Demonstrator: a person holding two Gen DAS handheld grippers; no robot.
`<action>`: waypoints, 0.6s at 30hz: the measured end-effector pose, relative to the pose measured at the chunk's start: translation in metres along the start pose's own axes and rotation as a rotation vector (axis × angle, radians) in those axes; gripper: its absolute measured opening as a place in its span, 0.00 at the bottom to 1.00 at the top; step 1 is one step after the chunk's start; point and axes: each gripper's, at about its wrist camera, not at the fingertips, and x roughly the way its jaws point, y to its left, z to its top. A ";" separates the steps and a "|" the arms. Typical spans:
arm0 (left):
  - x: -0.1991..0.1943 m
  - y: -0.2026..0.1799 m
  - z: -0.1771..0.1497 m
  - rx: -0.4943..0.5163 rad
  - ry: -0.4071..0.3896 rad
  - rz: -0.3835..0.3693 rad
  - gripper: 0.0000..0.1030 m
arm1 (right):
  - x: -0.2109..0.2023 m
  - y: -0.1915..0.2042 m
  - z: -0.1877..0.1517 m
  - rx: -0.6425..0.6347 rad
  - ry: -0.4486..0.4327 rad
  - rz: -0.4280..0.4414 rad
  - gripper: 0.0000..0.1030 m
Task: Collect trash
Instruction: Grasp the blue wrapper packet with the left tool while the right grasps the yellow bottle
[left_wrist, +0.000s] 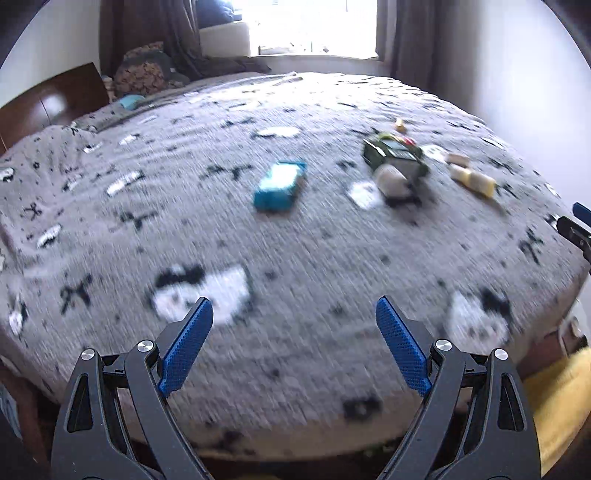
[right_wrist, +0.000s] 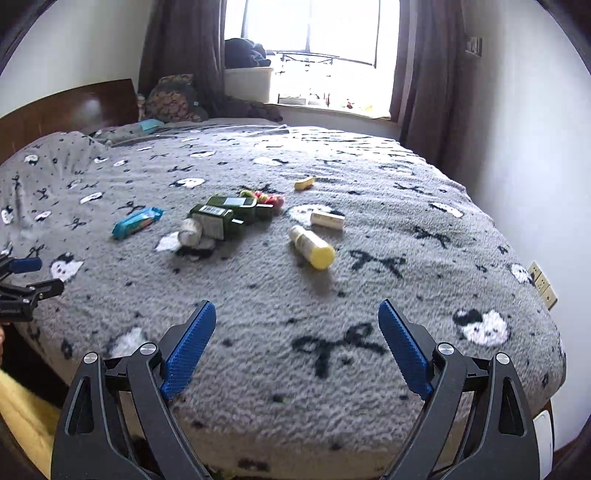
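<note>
Trash lies scattered on the middle of the bed (right_wrist: 258, 369), on its grey blanket patterned with bows and panda faces. A blue wrapper (right_wrist: 137, 222) lies farthest left, well apart from the rest. Right of it two dark green boxes (right_wrist: 221, 216) lie touching, with a whitish cup (right_wrist: 191, 232) against their near left end and a red-and-yellow bundle (right_wrist: 264, 197), perhaps sweets, at their far right end. A bottle (right_wrist: 312, 246) with a yellow cap lies on its side nearer the front, a pale box (right_wrist: 327, 220) just behind it, and a small yellow piece (right_wrist: 304, 182) farther back. The right gripper (right_wrist: 297, 347) hangs over the bed's near edge, its jaws spread wide with nothing between them. The left gripper (left_wrist: 294, 341) is likewise wide open and empty above the near edge; its view is blurred. Behind the bed stand a wooden headboard (right_wrist: 66, 110), pillows (right_wrist: 173, 99), brown curtains (right_wrist: 184, 55) and a bright window (right_wrist: 317, 48).
</note>
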 end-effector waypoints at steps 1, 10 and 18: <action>0.008 0.003 0.010 -0.007 -0.002 0.009 0.83 | 0.011 0.003 0.006 0.002 0.006 -0.014 0.87; 0.082 0.019 0.054 -0.048 0.004 0.047 0.83 | 0.107 -0.009 0.039 0.037 0.075 -0.036 0.87; 0.135 0.024 0.086 -0.043 -0.003 0.050 0.83 | 0.159 -0.012 0.047 0.022 0.134 -0.011 0.87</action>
